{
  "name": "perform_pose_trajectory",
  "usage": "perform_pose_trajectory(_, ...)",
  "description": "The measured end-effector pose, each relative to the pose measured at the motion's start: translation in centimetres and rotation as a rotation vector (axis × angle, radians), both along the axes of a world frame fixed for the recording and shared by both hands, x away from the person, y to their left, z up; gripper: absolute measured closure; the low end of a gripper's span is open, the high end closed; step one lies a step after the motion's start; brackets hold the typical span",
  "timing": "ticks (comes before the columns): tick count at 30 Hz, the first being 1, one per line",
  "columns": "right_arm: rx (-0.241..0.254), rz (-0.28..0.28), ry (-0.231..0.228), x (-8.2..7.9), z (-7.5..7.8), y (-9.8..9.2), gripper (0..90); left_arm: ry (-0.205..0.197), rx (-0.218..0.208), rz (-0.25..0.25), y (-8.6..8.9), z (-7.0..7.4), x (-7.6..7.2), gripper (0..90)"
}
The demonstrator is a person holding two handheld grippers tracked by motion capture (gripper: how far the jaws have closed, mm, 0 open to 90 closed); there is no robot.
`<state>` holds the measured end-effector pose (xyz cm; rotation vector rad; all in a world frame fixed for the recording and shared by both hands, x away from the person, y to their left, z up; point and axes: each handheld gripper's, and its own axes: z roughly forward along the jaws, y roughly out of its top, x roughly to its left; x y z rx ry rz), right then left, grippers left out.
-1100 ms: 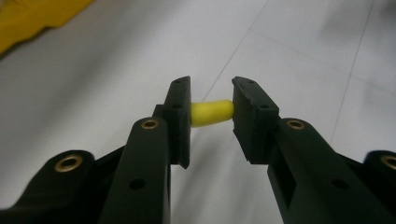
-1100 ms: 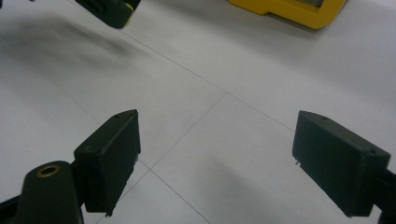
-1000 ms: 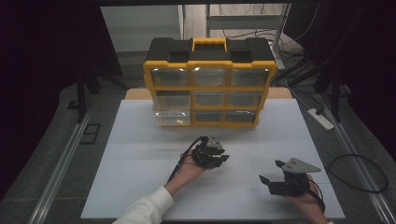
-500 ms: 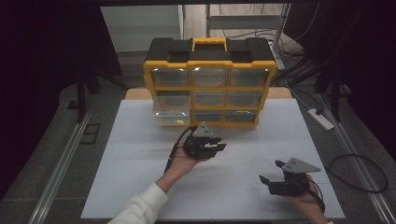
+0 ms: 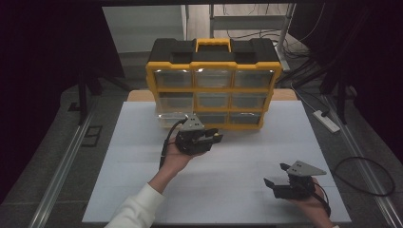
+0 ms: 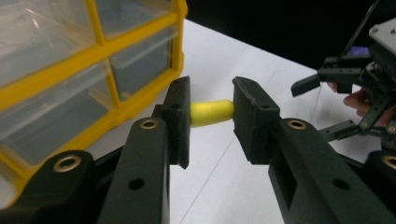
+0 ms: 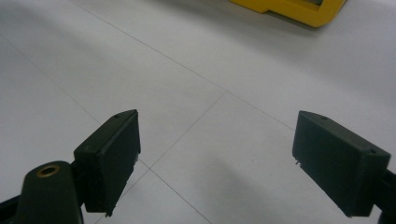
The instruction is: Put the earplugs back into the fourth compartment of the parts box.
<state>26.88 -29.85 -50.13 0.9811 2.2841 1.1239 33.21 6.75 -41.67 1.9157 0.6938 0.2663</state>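
My left gripper [image 5: 215, 138] hovers in front of the yellow and black drawer organizer [image 5: 212, 66], jaws pointing right. It is shut on a small yellow piece [image 6: 212, 112], pinched between the two pads; the same piece [image 5: 218, 138] shows as a yellow speck at the jaw tips from above. The organizer's clear drawers [image 6: 56, 88] lie just left of the jaws in the left gripper view. My right gripper [image 5: 275, 174] rests low at the near right of the white table top, open. Its jaws [image 7: 217, 149] stand wide apart over bare white surface, nothing between them.
The organizer's bottom-left drawer [image 5: 172, 118] sticks out slightly toward me. A corner of the organizer base [image 7: 299, 9] lies far ahead of the right gripper. The white table top [image 5: 119, 156] ends at metal rails [image 5: 62, 175] on both sides. A power strip [image 5: 326, 119] lies at the right.
My left gripper has moved away from me toward the organizer and slightly left, still carrying the yellow piece. The right gripper has stayed in place.
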Motion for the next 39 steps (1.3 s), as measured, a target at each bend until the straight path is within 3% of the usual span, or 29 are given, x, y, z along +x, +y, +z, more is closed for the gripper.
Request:
perform_pose_trajectory(10,-0.002,0.001,-0.001,0.0,0.0,0.0,16.1,-0.031,-0.046,0.051,2.4,1.4,0.1,67.1)
perform_pose_trajectory(23,-0.003,-0.001,0.0,0.0,0.0,0.0,16.1,-0.047,-0.085,0.119,5.1,2.2,0.7,67.2)
perform_pose_trajectory(30,-0.004,-0.006,0.0,0.0,0.0,0.0,16.1,-0.049,-0.089,0.162,6.3,2.5,1.5,67.2)
perform_pose_trajectory(39,-0.002,-0.001,-0.004,0.1,0.0,0.1,16.0,-0.036,-0.066,0.258,8.4,3.0,3.7,67.2)
